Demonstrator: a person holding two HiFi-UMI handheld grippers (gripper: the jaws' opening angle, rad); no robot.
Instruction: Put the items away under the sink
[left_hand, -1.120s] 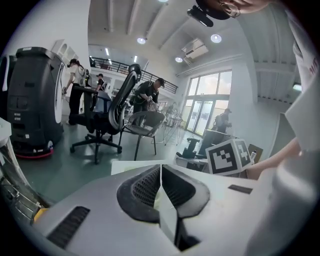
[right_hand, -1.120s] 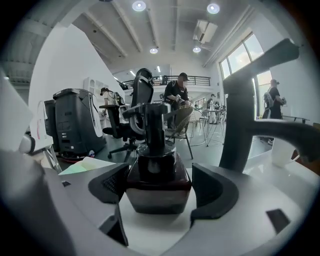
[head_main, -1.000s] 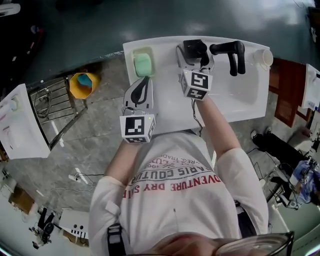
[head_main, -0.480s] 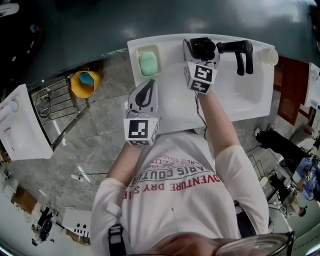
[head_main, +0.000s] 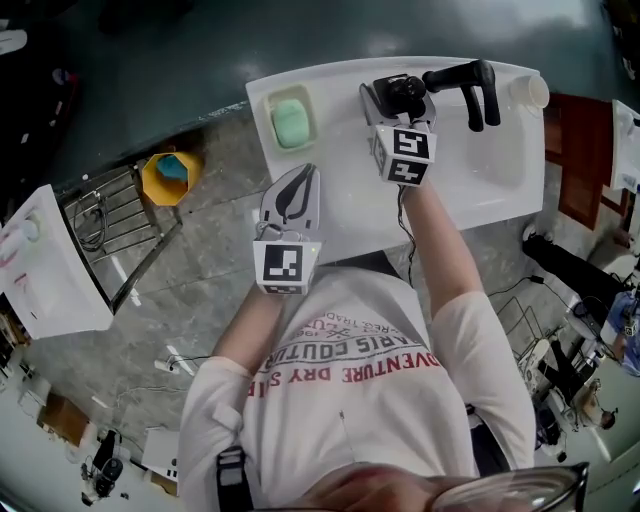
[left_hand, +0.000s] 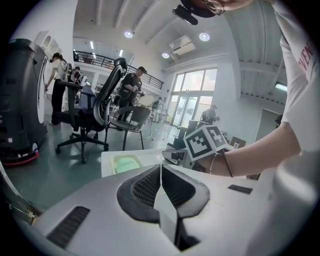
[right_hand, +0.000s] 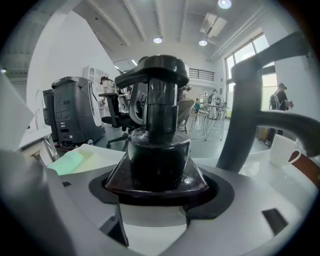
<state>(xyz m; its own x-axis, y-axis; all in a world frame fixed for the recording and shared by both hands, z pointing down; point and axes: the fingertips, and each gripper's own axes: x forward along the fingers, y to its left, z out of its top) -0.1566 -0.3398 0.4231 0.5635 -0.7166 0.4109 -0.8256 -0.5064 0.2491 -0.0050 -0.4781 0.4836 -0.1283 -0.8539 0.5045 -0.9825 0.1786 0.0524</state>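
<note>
R gripper (head_main: 402, 108) jaws clamped on the dark pump bottle (right_hand: 159, 150) at the sink's (head_main: 350, 215) back edge, beside the faucet (head_main: 465, 80). L gripper (left_hand: 161, 182) jaws together, empty, at the front-left corner. Lift straight, keep it upright — clear the spout. Under-sink space isn't in view; bottle base hidden.

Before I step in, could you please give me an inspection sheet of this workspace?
Surface: white sink top with black faucet.
Job's things: black pump bottle, green soap in its dish, white cup at the far right corner.
Clutter: nothing seen.
Grippers: left gripper jaws together, empty; right gripper jaws closed on the pump bottle.
Cables: thin cable from the right gripper along the forearm.
Surroundings: metal rack and yellow container on the floor; office chair, people beyond.
</note>
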